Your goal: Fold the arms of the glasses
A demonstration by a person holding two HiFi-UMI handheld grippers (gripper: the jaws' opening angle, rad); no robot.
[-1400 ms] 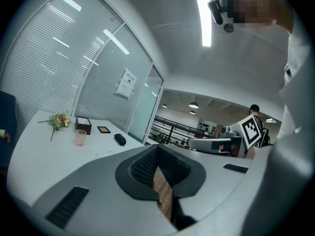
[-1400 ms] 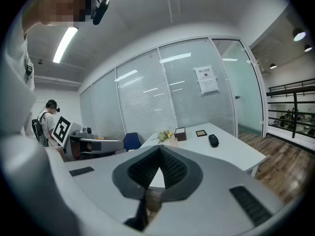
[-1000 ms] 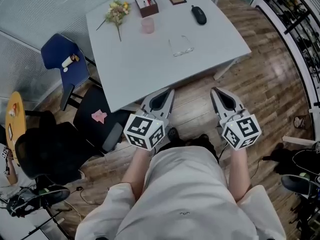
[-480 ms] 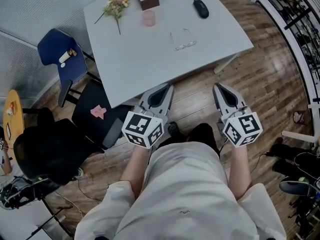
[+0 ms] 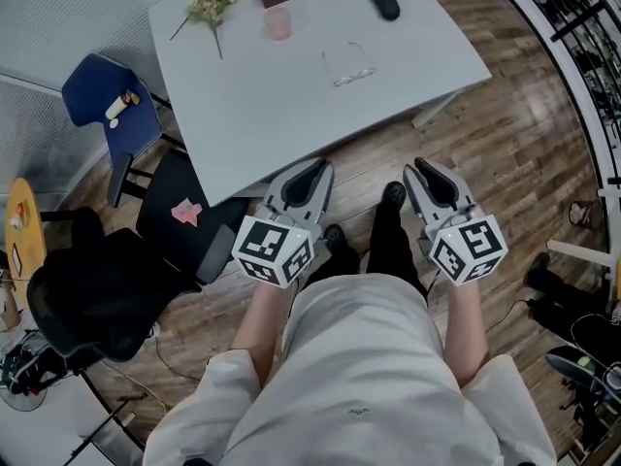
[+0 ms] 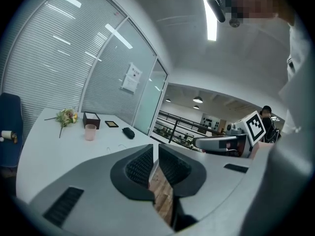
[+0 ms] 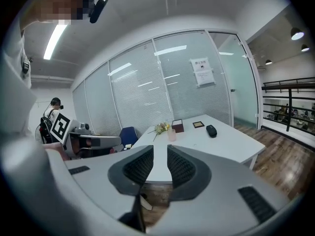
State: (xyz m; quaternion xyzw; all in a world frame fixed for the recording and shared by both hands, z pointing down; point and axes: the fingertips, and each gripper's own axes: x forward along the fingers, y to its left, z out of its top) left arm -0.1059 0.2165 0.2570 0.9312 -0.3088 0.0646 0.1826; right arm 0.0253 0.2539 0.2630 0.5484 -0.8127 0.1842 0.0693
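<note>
Our right claw [image 7: 160,154] has just been opening: a moderate gap, nothing in it. Our left claw [image 6: 155,151] is all but closed, also empty. Both hang short of the table [image 5: 291,124], so we're only readying. Only the head view shows the glasses [image 5: 349,68], mid-table, arms seemingly unfolded; the right gripper view loses them.

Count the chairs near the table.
3: blue chair left of the table; black chair with pink paper at its near corner; black office chair farther left. Others may be hidden.
</note>
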